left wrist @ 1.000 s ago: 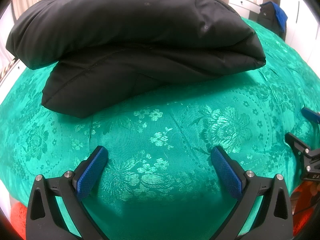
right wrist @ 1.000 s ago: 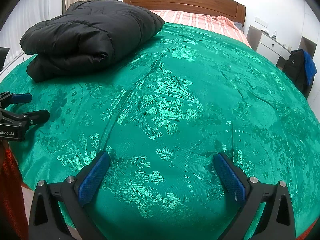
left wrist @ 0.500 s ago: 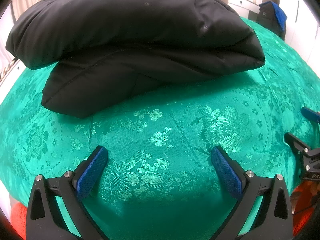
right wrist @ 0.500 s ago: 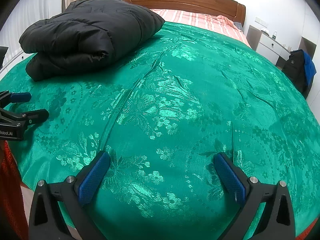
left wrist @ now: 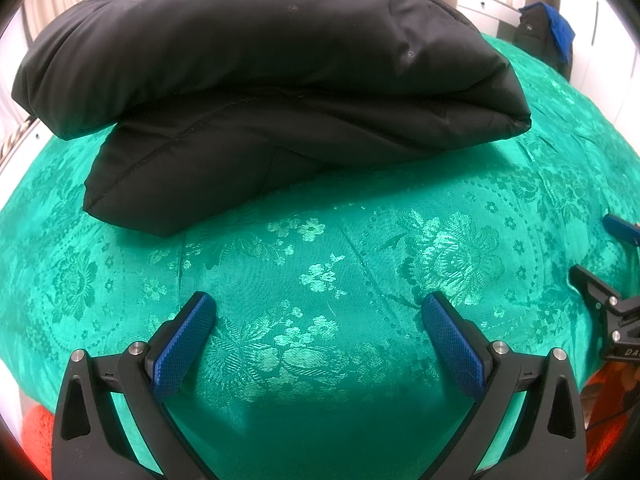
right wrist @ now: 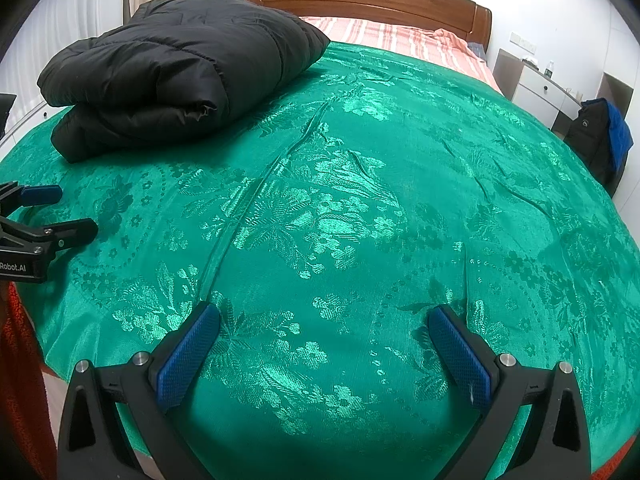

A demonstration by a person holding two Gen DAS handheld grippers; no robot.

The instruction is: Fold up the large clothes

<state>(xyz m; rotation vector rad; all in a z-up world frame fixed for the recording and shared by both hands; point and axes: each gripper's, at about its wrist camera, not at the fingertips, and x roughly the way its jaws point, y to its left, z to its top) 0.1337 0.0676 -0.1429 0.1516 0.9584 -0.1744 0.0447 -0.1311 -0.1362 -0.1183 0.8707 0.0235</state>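
Where bedspread [right wrist: 360,208] spreads, folded jacket [right wrist: 180,68].

Both views are evenly and brightly lit by diffuse indoor light from overhead. Strong sheen is noted on the woven floral pattern of the green bedspread [right wrist: 360,208], brightest along its central crease. The black folded jacket [left wrist: 260,60] is rendered dark, with little seam detail; a soft shadow is cast beneath its overhanging edge. A dim shaded patch is seen on the fabric between the fingers of the left claw [left wrist: 316,320]. Heavy fisheye bulging is observed, with black vignetted corners. White walls are slightly overexposed. Focus is sharp; no motion blur is found.
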